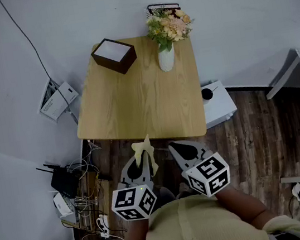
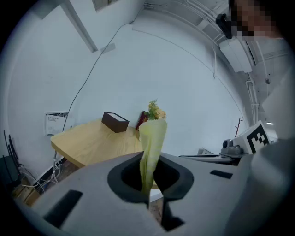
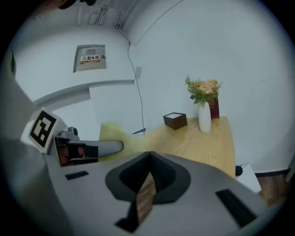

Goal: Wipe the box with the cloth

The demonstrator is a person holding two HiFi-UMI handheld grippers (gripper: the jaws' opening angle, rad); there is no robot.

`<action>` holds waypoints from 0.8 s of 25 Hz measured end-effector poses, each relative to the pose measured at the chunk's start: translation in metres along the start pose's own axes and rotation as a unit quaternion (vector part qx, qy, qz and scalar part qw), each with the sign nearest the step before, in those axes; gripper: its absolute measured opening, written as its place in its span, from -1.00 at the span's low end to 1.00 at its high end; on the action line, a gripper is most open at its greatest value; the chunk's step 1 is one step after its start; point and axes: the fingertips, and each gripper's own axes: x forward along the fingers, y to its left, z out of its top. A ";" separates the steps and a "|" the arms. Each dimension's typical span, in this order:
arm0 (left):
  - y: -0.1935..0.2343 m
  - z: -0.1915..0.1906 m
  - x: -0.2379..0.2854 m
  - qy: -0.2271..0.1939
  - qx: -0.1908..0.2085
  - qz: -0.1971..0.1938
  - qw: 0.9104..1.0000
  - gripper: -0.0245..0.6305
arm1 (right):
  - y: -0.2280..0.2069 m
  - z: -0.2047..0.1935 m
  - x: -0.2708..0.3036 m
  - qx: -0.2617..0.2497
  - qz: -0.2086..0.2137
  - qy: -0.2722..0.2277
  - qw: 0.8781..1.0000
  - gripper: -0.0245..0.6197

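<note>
Left gripper (image 1: 142,159) pinches cloth (image 1: 142,145), box (image 1: 113,55) well beyond

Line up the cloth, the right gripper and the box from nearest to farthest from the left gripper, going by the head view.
1. Cloth: pinched in the jaws of the left gripper.
2. Right gripper: just beside it, on its right, in front of the table.
3. Box: far away, at the back left corner of the table.

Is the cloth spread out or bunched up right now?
Bunched up: the cloth stands as a narrow crumpled strip, pinched between the closed jaws of the left gripper, with nothing spread flat.
</note>
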 end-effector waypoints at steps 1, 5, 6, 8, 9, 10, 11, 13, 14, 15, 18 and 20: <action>0.000 -0.001 0.001 0.001 -0.002 0.000 1.000 -0.84 | -0.001 0.000 0.000 0.004 0.002 -0.002 1.000 -0.83; 0.003 -0.006 0.002 0.006 -0.008 0.005 1.000 -0.84 | -0.006 0.001 0.002 0.024 0.005 -0.009 1.000 -0.83; 0.006 -0.007 0.001 0.009 -0.009 0.008 1.000 -0.84 | -0.008 0.001 0.003 0.027 0.003 -0.010 1.000 -0.83; 0.011 -0.008 0.002 0.011 -0.014 0.013 1.000 -0.84 | -0.009 0.000 0.007 0.031 0.000 -0.006 1.000 -0.83; 0.014 -0.007 0.003 0.011 -0.017 0.014 1.000 -0.84 | -0.010 0.000 0.009 0.033 -0.001 -0.003 0.999 -0.83; 0.017 -0.007 0.005 0.011 -0.019 0.015 1.000 -0.84 | -0.011 0.000 0.012 0.036 0.000 0.000 0.999 -0.83; 0.019 -0.005 0.007 0.011 -0.022 0.015 1.000 -0.84 | -0.011 0.001 0.015 0.038 0.001 0.003 0.999 -0.83; 0.025 -0.003 0.012 0.009 -0.022 0.012 1.000 -0.84 | -0.012 0.004 0.023 0.035 0.001 0.006 0.999 -0.83; 0.029 -0.002 0.016 0.008 -0.022 0.010 1.000 -0.84 | -0.013 0.006 0.028 0.031 0.000 0.007 1.000 -0.83; 0.034 0.001 0.020 0.008 -0.021 0.008 1.000 -0.84 | -0.013 0.009 0.034 0.027 -0.002 0.007 1.000 -0.83; 0.052 0.011 0.033 0.006 -0.027 0.000 1.000 -0.84 | -0.013 0.016 0.053 0.028 -0.009 0.011 1.000 -0.83; 0.065 0.022 0.041 0.000 -0.034 -0.008 0.999 -0.84 | -0.014 0.021 0.068 0.027 -0.017 0.016 0.999 -0.83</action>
